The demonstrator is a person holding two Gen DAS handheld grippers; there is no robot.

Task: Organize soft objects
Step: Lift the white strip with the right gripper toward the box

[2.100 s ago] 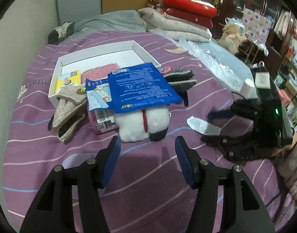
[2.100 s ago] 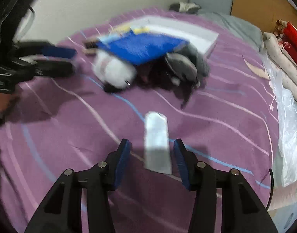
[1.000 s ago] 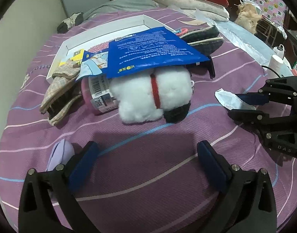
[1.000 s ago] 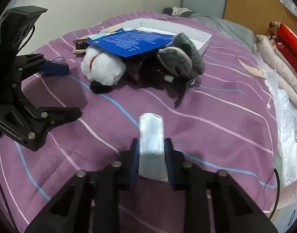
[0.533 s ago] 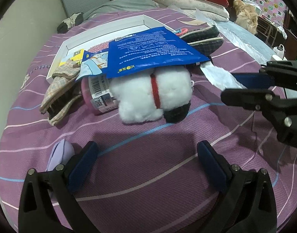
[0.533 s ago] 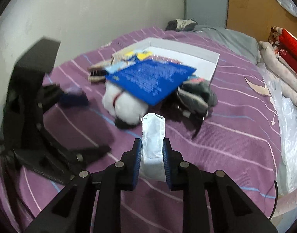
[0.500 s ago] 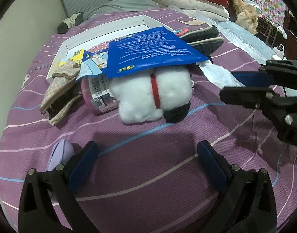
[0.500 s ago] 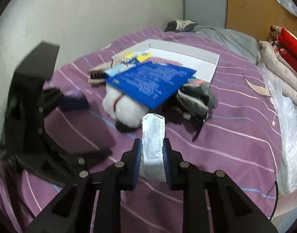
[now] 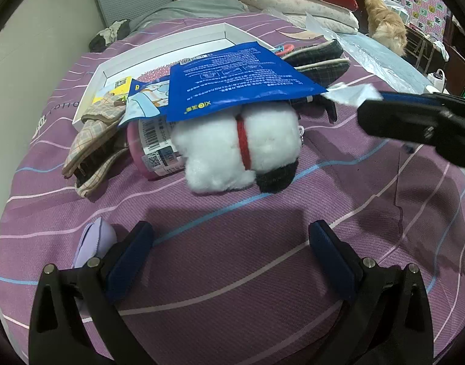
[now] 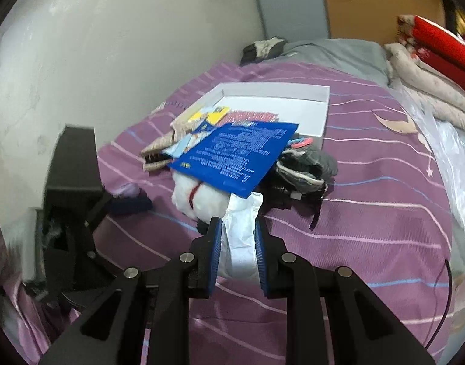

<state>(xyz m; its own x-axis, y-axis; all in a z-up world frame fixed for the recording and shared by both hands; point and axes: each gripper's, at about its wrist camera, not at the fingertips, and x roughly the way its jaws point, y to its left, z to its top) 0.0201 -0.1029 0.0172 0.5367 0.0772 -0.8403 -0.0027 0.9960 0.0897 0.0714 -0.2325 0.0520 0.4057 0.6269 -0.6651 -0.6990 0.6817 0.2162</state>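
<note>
Since a second ago my right gripper (image 10: 238, 237) lifted the white packet (image 10: 243, 231), clamped, toward the pile at frame centre; left gripper (image 9: 231, 249) gapes empty, so boxing (image 10: 319, 112) comes next

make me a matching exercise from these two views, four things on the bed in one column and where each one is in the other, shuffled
Things:
1. white packet
2. blue pouch
3. white plush toy
4. lilac soft item

Places:
A. lying on the purple bedspread beside the left gripper
B. under the blue pouch, red band around it
C. clamped in the right gripper
D. resting on top of the pile, partly over the white tray

Pairs: 1-C, 2-D, 3-B, 4-A
</note>
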